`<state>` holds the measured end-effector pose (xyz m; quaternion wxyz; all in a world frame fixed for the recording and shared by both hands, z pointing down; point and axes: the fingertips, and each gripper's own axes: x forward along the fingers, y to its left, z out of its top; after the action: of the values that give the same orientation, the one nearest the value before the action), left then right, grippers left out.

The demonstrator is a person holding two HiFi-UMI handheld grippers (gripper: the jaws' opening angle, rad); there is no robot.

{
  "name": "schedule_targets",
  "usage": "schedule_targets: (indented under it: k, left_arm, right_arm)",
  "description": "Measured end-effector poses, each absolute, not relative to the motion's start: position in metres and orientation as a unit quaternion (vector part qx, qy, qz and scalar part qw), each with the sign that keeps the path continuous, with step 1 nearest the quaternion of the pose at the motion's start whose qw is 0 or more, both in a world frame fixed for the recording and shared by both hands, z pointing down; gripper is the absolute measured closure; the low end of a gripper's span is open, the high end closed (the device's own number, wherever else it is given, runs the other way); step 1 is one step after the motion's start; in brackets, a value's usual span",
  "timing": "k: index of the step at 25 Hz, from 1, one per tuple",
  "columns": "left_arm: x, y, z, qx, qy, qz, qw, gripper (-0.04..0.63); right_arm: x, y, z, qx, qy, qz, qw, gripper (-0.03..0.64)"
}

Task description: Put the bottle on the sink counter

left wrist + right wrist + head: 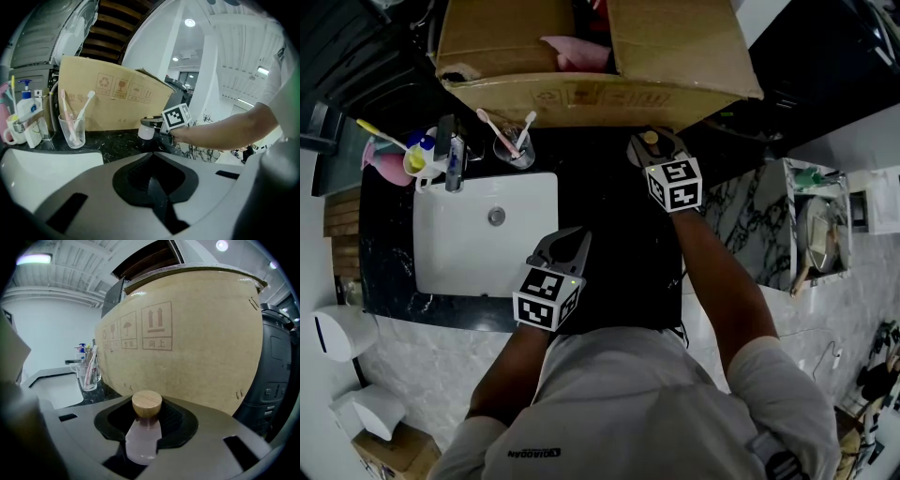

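1. The bottle [143,437] stands up straight, with its round wooden cap [146,403] on top. Its long side goes up and down.
2. It sits right between the two jaws of the right gripper [659,150]. The jaws hug it on both sides, so this gripper has hold of it. They stand fairly wide, because the bottle fills the gap.
3. Under the bottle is the dark sink counter [609,234]. The bottle is very low over it. I cannot tell if its bottom touches the counter yet.
4. Just behind the bottle is a big cardboard box [581,94]. The white sink [459,253] is off to the left. A glass with toothbrushes [514,145] stands between the sink and the box.
5. The left gripper [565,246] waits by the near corner of the sink, well apart from the bottle. Its jaws are pressed together and hold nothing.
6. So the right hand is the one on the job. I think the bottle only has to go straight down, stay standing, and then be let go. It should not bump the box.
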<state>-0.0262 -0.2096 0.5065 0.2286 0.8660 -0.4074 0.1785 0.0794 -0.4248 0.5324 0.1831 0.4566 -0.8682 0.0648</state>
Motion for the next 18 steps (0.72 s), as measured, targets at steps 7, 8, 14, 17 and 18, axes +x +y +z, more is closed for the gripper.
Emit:
schedule_targets:
  k: [7, 8, 14, 17, 18]
  left_arm:
    - [-0.03, -0.205, 0.502, 0.867, -0.409, 0.173, 0.227, 0.584]
    - [-0.031, -0.204, 0.501, 0.867, -0.41, 0.173, 0.227, 0.584]
    - [-0.033, -0.198, 0.497, 0.867, -0.411, 0.17, 0.224, 0.584]
    - [-0.034, -0.194, 0.495, 0.868, -0.411, 0.169, 0.222, 0.584]
    - [-0.034, -0.193, 0.495, 0.868, -0.411, 0.168, 0.221, 0.584]
  right_arm:
    - [0.083, -0.426, 0.532, 0.462, -0.864, 0.078, 0.182, 0.44]
    - [0.083, -0.426, 0.532, 0.463, -0.863, 0.078, 0.185, 0.434]
    - [0.084, -0.417, 0.532, 0.465, -0.86, 0.074, 0.195, 0.425]
    - [0.086, -0.411, 0.531, 0.469, -0.858, 0.074, 0.195, 0.425]
    - [0.087, -0.408, 0.53, 0.471, -0.857, 0.075, 0.195, 0.425]
